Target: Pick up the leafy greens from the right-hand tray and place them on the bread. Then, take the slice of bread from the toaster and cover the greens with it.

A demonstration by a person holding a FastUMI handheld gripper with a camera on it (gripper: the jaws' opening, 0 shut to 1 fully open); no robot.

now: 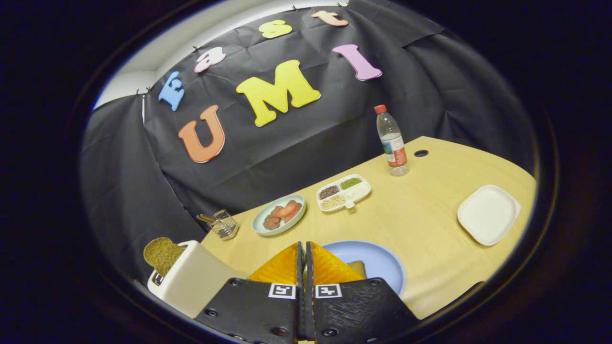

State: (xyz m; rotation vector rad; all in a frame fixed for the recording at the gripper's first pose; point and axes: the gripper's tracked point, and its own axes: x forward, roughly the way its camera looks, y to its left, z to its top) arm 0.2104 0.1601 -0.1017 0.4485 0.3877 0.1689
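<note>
My gripper (pixel 304 253) is shut, its fingers pressed flat together with nothing visible between them. It hovers over a light blue plate (pixel 382 263). A corner of a bread slice (pixel 358 268) on that plate peeks out just right of the fingers; the rest of the plate's contents are hidden behind them. To the left of the fingers stands a white toaster (pixel 193 282) with a brown bread slice (pixel 162 254) sticking up from its slot. Far to the right lies a white square tray (pixel 487 215) that looks bare. No greens are visible.
Beyond the fingers on the wooden table (pixel 420 224) are a pale green plate (pixel 279 215) with tomato and meat slices, a white divided dish (pixel 344 192) of seeds, a water bottle (pixel 392 141) and a small glass holder (pixel 222 223). A cable hole (pixel 421 153) is near the bottle.
</note>
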